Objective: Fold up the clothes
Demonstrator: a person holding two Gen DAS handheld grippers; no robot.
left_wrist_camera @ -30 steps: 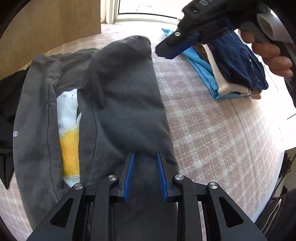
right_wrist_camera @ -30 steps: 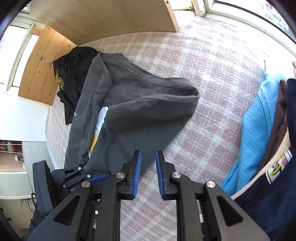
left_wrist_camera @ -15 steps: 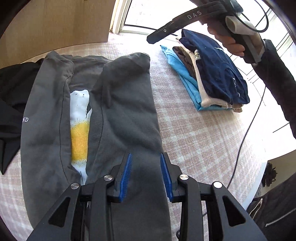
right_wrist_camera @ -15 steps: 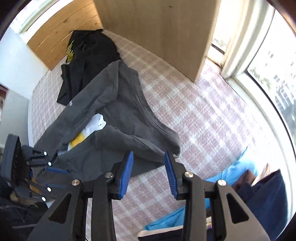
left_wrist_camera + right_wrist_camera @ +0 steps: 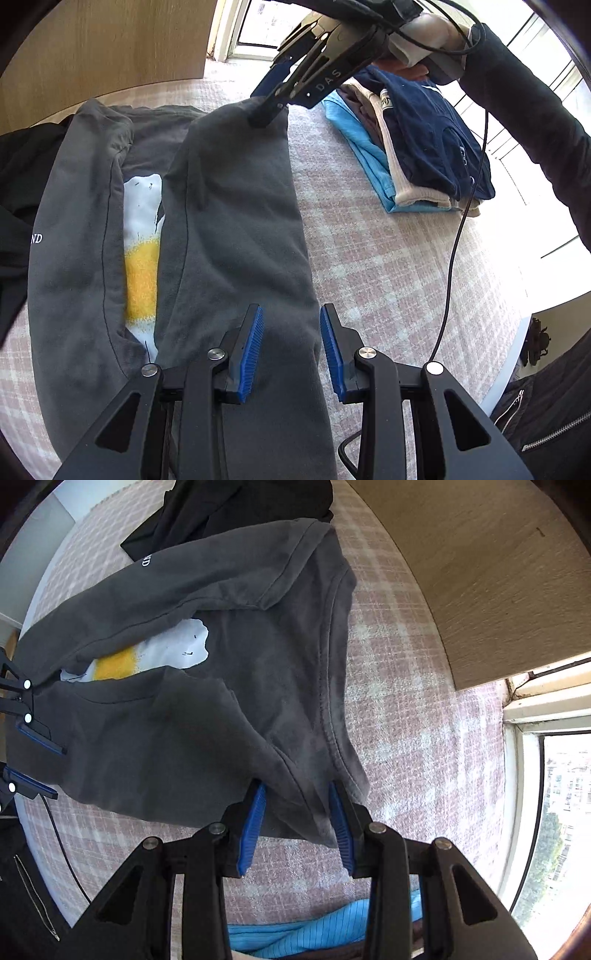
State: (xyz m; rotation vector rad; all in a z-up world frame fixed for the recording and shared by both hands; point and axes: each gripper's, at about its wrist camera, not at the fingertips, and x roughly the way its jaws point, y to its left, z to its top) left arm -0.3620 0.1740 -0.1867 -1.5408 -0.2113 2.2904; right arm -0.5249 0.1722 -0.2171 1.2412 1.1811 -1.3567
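Pink-checked cloth covers the bed (image 5: 388,280); a grey T-shirt (image 5: 229,236) lies along its middle, both sides folded inward, a folded stack (image 5: 417,147) near the window-side edge; the right claw (image 5: 295,827) straddles the shirt's collar-end corner, jaws apart, just widened; the left claw (image 5: 291,350) hangs released above the hem end; closing on one layer risks undoing the fold.
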